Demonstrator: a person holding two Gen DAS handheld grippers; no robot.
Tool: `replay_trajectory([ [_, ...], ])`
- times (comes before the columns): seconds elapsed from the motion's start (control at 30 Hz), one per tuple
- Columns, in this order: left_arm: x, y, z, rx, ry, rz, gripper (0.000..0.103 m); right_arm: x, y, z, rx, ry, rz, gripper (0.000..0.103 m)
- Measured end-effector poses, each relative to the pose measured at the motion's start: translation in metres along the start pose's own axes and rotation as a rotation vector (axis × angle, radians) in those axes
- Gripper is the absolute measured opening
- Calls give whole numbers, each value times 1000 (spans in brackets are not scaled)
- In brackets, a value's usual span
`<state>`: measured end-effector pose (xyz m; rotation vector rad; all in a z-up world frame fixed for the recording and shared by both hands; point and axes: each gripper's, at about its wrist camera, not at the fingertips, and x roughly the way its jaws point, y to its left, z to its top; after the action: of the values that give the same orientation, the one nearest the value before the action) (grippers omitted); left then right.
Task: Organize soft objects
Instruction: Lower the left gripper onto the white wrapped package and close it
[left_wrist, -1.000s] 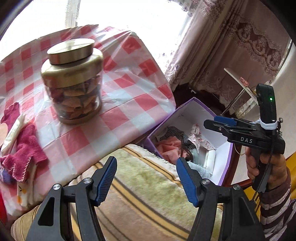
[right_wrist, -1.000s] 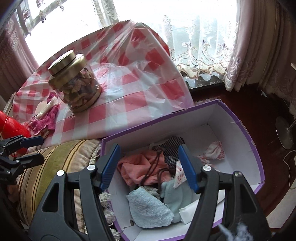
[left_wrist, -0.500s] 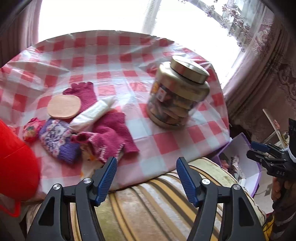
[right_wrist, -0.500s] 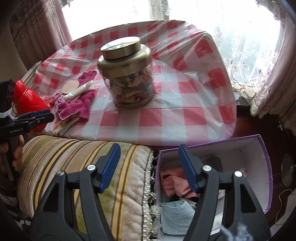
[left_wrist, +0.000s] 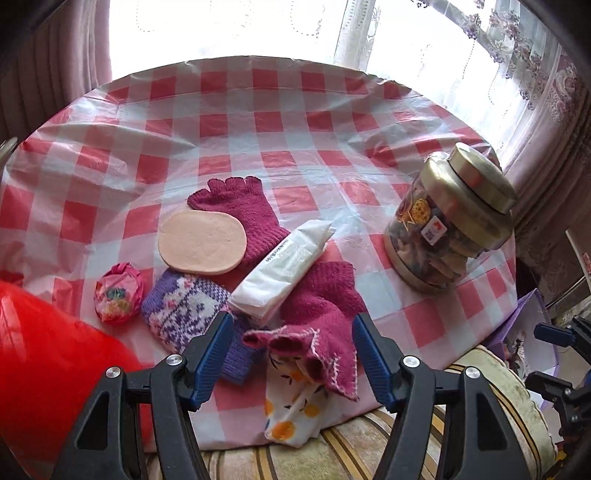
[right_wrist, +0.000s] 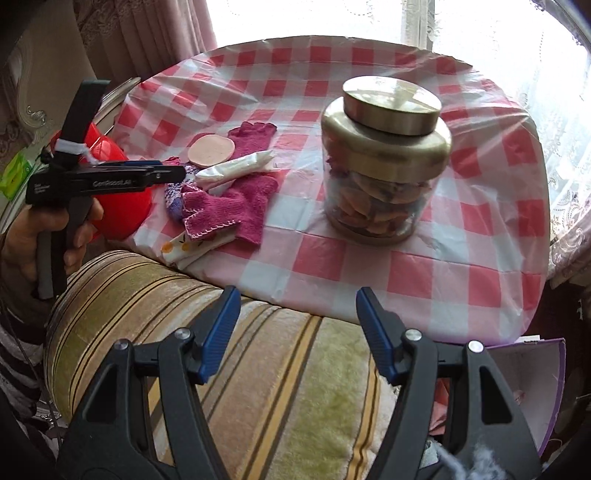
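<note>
Reaching phase, by my reading: both grippers face the pile of soft things at the near edge of the checked tablecloth, and nothing has been picked up. Left gripper has its jaws standing apart and empty, hanging over the nearest magenta knit glove, whose cuff lies between the blue pads without touching them as far as the view shows. Right gripper is likewise parted and empty, over the striped cushion in front of the table, well apart from the pile. Pile contents: a second magenta glove with a peach oval pad on it, a white tissue pack lying across both gloves, a purple patterned knit piece, a small pink floral bundle, and a white cloth with orange print hanging over the table edge. Gold-lidded jar stands apart to the right, not soft, presumably left alone. Purple box with cloth inside shows low right, probably the destination. Next move calls for lowering the left gripper onto the glove cuff and closing on fabric only, without dragging the tissue pack or the printed cloth beneath.
</note>
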<state>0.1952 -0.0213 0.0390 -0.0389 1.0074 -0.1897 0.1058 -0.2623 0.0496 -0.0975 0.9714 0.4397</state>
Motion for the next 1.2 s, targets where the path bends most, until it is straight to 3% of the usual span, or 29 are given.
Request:
replay_trajectory([
  [0.27, 53, 6, 32, 59, 88, 21, 68, 26, 17, 25, -28, 15, 33, 69],
  [0.63, 101, 8, 38, 78, 161, -44, 67, 61, 40, 50, -74, 48, 61, 69],
  [0.8, 113, 11, 36, 70, 176, -76, 53, 74, 49, 56, -78, 70, 78, 69],
  [1.0, 107, 14, 36, 50, 145, -121, 49, 91, 70, 55, -92, 125, 157, 69],
  [1.2, 86, 21, 39, -2, 75, -147, 47, 121, 80, 49, -9, 234, 217, 69],
])
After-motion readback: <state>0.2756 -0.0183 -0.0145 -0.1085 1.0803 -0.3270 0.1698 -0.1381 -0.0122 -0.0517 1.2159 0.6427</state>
